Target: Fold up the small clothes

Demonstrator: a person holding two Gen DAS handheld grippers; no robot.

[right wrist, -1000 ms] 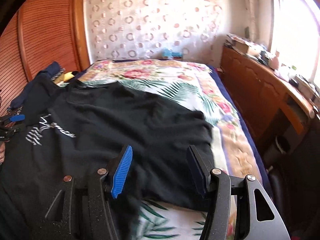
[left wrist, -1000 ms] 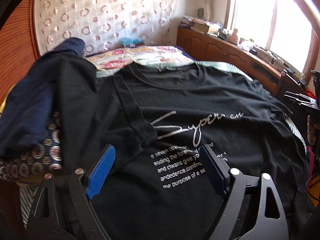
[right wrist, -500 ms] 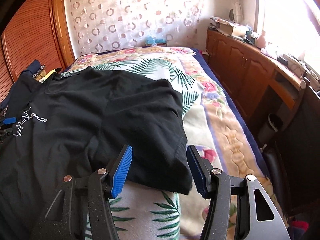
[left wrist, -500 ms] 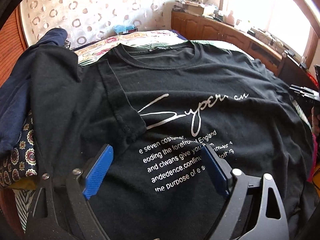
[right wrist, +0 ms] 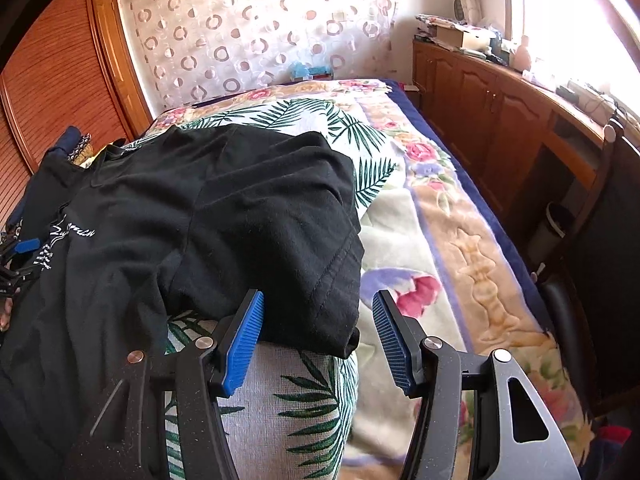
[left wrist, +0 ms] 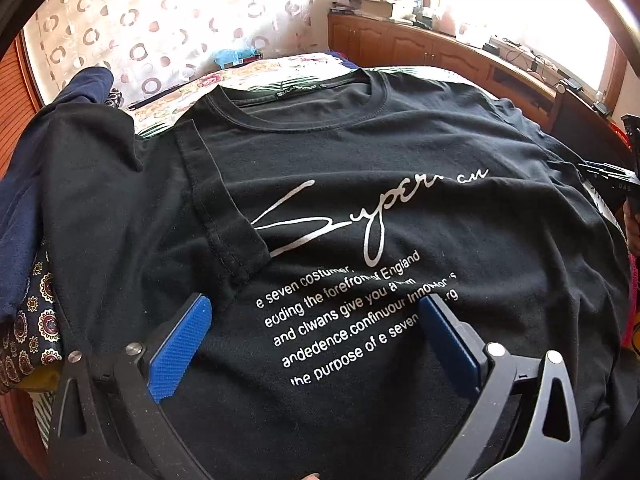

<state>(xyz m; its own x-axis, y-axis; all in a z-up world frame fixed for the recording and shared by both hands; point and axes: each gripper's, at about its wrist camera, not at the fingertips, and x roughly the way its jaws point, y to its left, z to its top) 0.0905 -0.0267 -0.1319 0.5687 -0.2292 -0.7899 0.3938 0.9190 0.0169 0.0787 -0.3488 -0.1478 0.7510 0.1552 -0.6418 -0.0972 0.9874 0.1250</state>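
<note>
The left gripper [left wrist: 312, 324] and right gripper [right wrist: 318, 332] hover with jaws apart, gripping nothing. The black T-shirt [left wrist: 360, 168] lies print-up across the bed [right wrist: 460, 240], one sleeve folded inward; navy clothing [left wrist: 24, 184] is piled at the bed's left edge.

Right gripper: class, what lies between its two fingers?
In the right wrist view, the right gripper is open; the black shirt's sleeve lies between its fingers.
</note>
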